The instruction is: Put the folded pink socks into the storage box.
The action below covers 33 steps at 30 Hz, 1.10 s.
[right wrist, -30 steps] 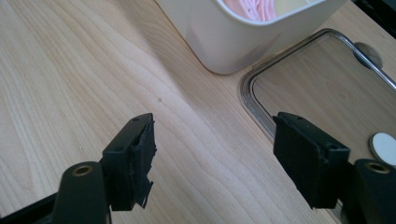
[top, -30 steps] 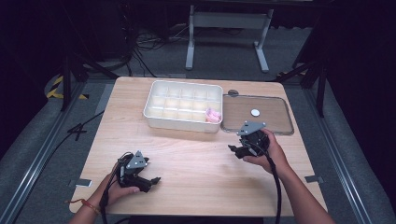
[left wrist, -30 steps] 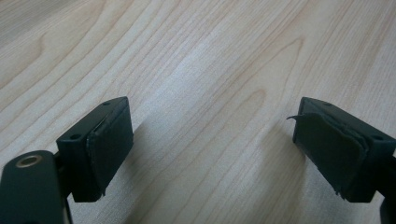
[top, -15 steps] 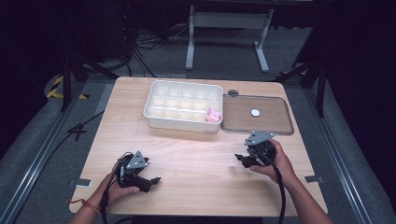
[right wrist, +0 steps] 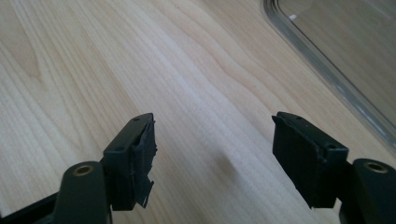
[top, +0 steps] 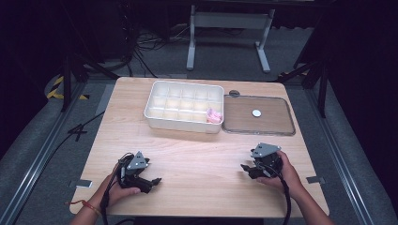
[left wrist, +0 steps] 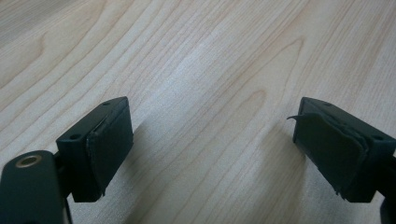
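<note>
The right gripper now sits nearer the person, farther from the clear lid, jaws apart and empty; the left gripper stays put, jaws apart.

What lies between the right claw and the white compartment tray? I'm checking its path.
Bare wooden table between the right claw and the white compartment tray, in the high view.

Black tools, grey three-cornered plates

The high view looks forward and down over my wooden table; both gripper views skim that table close, mine right catching the clear lid.
</note>
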Motion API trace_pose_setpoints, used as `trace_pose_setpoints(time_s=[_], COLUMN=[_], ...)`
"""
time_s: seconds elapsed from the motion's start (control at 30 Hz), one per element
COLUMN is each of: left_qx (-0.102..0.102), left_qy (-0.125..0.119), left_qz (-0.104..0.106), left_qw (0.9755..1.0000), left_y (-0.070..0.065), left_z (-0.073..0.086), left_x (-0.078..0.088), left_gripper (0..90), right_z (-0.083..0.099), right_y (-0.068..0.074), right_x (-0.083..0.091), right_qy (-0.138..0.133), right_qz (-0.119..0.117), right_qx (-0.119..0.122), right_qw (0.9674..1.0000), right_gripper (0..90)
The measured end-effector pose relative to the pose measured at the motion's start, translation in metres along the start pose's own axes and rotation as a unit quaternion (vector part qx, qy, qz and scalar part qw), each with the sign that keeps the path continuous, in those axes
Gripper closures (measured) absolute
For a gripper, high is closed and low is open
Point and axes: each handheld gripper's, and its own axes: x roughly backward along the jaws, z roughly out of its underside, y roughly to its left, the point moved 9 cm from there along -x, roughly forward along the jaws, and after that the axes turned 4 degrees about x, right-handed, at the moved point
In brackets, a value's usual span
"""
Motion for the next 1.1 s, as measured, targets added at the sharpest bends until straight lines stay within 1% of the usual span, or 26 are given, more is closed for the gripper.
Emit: trace_pose_setpoints(time_s=[0.03,0.17,0.33,0.37,0.4,0.43,0.5,0.6,0.73,0.83,0.93,1.0,1.1], left_qx=[0.000,0.000,-0.002,-0.002,-0.001,-0.001,-0.002,-0.002,-0.002,-0.006,-0.003,-0.004,-0.005], left_qy=[0.000,0.000,0.001,0.001,0.001,0.001,0.002,0.003,0.003,0.005,0.006,0.006,0.005], left_qz=[0.000,0.000,-0.002,-0.002,-0.002,-0.002,-0.001,0.000,0.000,0.000,0.000,-0.001,0.000], left_qw=[1.0000,1.0000,1.0000,1.0000,1.0000,1.0000,1.0000,1.0000,1.0000,1.0000,1.0000,1.0000,1.0000], left_y=[0.000,0.000,0.000,0.000,0.000,0.000,0.000,0.001,0.001,0.001,0.001,0.001,0.001], left_z=[0.000,0.000,0.000,0.000,0.000,0.000,0.000,0.000,0.000,0.000,-0.001,-0.001,-0.001], left_x=[0.000,0.000,0.000,0.000,0.000,0.000,0.000,0.000,0.000,0.000,0.000,-0.001,-0.001], left_gripper=[12.3,12.3,12.2,12.2,12.2,12.2,12.2,12.0,12.0,11.8,11.3,11.2,11.1], right_z=[0.003,0.012,0.027,0.027,0.030,0.033,0.038,0.046,0.055,0.061,0.065,0.066,0.065], right_y=[0.001,0.004,0.009,0.009,0.009,0.009,0.009,0.011,0.013,0.017,0.017,0.017,0.017], right_x=[0.000,0.002,0.008,0.008,0.010,0.011,0.012,0.016,0.022,0.025,0.027,0.027,0.027], right_qy=[0.000,-0.005,-0.021,-0.021,-0.026,-0.032,-0.032,-0.043,-0.049,-0.060,-0.059,-0.056,-0.057], right_qz=[-0.001,-0.004,-0.010,-0.010,-0.012,-0.010,-0.003,-0.015,-0.019,-0.026,-0.026,-0.024,-0.028], right_qx=[-0.004,-0.006,-0.027,-0.027,-0.032,-0.038,-0.047,-0.063,-0.089,-0.110,-0.120,-0.120,-0.120], right_qw=[1.0000,1.0000,0.9994,0.9994,0.9991,0.9987,0.9984,0.9970,0.9946,0.9918,0.9907,0.9908,0.9907], right_gripper=[30.8,30.5,30.1,30.1,30.0,29.8,29.2,28.1,25.5,24.3,21.2,20.4,19.1])
